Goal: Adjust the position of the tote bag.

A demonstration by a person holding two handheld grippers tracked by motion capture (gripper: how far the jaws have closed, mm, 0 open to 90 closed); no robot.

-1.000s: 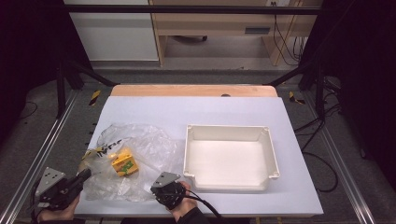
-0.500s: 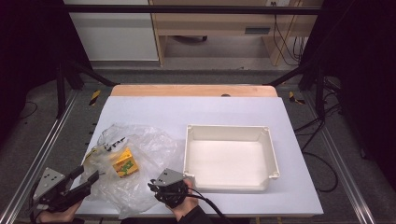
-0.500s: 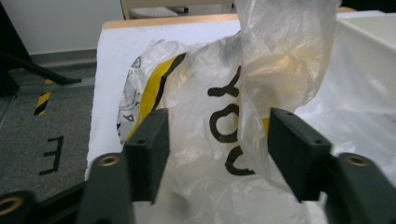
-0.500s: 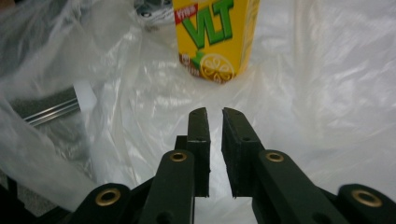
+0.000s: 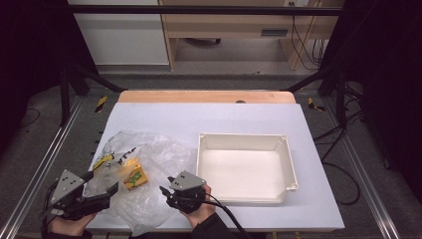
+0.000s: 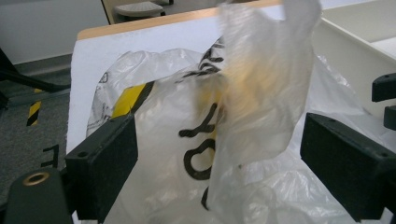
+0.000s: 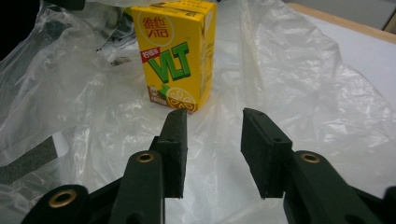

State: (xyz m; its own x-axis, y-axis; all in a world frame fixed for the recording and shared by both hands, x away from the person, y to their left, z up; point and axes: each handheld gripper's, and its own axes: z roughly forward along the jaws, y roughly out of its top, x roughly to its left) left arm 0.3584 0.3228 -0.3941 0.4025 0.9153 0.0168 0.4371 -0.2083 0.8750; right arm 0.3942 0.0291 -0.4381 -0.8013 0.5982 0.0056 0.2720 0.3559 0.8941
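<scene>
High view: the yellow carton lies in the plastic bag between the left gripper and right gripper; both have lifted, jaws just opening.

Left gripper view: jaws wide, released, a bag flap loose between them.

Right gripper view: jaws part open, empty, carton just ahead.

At the lower left of the high view, the left gripper has its jaws spread wide, having just been opening. Lower centre, the right gripper, gripped by a hand, shows jaws partly apart, also just opening.
</scene>
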